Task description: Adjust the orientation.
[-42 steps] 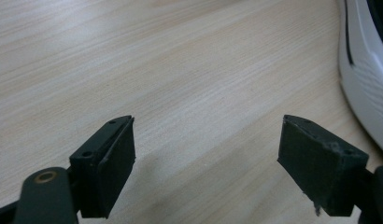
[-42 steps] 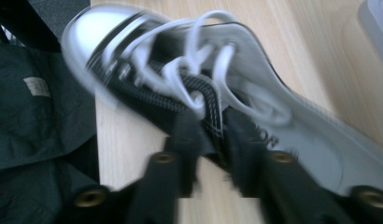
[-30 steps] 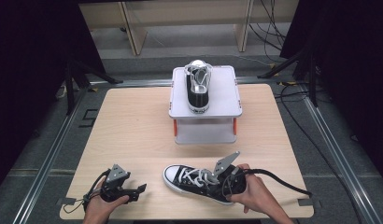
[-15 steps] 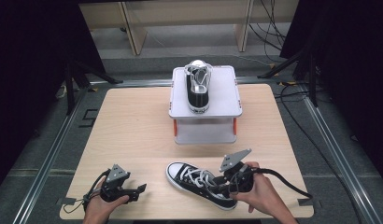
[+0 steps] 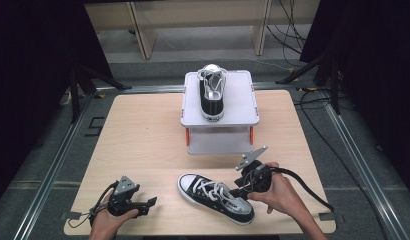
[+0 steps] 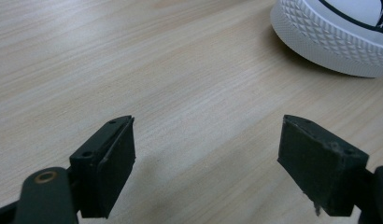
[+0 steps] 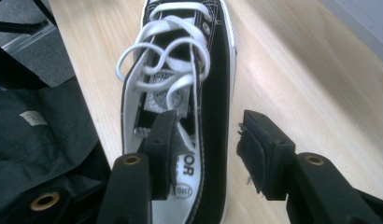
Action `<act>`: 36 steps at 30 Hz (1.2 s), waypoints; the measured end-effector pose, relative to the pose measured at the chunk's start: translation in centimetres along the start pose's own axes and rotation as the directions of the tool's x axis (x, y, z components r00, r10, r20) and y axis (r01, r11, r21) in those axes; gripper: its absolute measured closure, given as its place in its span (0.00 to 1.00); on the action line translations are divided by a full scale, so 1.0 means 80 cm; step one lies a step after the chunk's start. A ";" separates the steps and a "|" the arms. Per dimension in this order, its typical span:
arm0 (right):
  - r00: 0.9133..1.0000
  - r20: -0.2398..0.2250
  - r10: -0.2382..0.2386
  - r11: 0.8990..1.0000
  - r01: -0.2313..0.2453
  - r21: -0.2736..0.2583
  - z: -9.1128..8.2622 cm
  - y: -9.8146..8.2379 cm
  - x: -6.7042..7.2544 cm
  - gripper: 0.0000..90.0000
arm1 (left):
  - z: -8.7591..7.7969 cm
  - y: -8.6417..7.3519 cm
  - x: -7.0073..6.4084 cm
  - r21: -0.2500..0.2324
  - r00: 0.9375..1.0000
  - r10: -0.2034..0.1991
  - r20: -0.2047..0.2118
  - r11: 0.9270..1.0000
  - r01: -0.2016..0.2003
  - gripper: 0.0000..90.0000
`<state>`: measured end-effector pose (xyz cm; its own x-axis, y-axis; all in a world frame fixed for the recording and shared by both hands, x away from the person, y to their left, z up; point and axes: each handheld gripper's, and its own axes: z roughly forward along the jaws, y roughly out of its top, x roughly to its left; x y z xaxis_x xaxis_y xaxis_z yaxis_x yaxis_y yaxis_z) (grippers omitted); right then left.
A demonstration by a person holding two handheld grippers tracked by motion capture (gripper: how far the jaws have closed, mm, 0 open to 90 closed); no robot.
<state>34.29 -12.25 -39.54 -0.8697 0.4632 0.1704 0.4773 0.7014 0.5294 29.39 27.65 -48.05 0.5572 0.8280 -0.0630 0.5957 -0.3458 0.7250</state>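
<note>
A black-and-white sneaker [image 5: 216, 197] lies on its sole near the front edge of the table [image 5: 143, 130], its heel toward the person's right hand. The right hand-held gripper [image 5: 241, 190] straddles the shoe's side wall at the heel: in the right gripper view one jaw sits inside the opening against the insole, the other hangs outside, apart from the canvas, so the jaws are parted and not yet clamped on the sneaker [image 7: 180, 93]. The left hand-held gripper [image 5: 149, 202] rests on the table near the shoe's toe, its jaws spread wide with nothing between them; the white rubber toe [image 6: 334, 37] shows at the edge of its view. A second sneaker [image 5: 212, 92] stands on a raised grey stand [image 5: 240, 107] at the far side of the table.

The likely trouble is a thin grip. Soft canvas may fold or slide between the pads, and a shoe lifted by the heel could swing toe-down and drop. The loose white laces [image 7: 157, 56] might also catch on the inner jaw.
</note>
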 end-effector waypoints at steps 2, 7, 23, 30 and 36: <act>1.000 -0.010 0.005 1.000 -0.005 0.022 0.004 0.003 0.000 0.61 | 0.000 0.000 0.000 -0.006 1.000 -0.001 -0.001 1.000 0.001 0.20; 1.000 -0.006 0.001 0.999 -0.001 0.040 0.011 0.012 -0.003 0.59 | -0.001 0.000 0.001 -0.004 1.000 -0.004 -0.002 1.000 0.004 0.20; 1.000 0.000 -0.018 0.987 0.018 0.160 0.032 0.034 -0.002 0.63 | 0.002 0.004 0.000 -0.003 1.000 0.011 0.007 1.000 -0.011 0.20; 1.000 0.003 -0.005 0.986 0.005 0.169 0.039 0.036 -0.004 0.66 | 0.003 0.004 -0.001 -0.006 1.000 0.001 0.008 1.000 -0.001 0.20; 0.999 0.000 -0.042 0.981 0.041 0.187 0.055 0.039 -0.005 0.71 | 0.003 0.004 0.001 -0.010 1.000 0.025 0.009 1.000 -0.025 0.20</act>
<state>36.69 -7.88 -41.63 -0.8889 0.4337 0.1478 0.4563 0.8088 0.3711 29.73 27.48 -47.98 0.5772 0.8150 -0.0514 0.5759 -0.3617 0.7331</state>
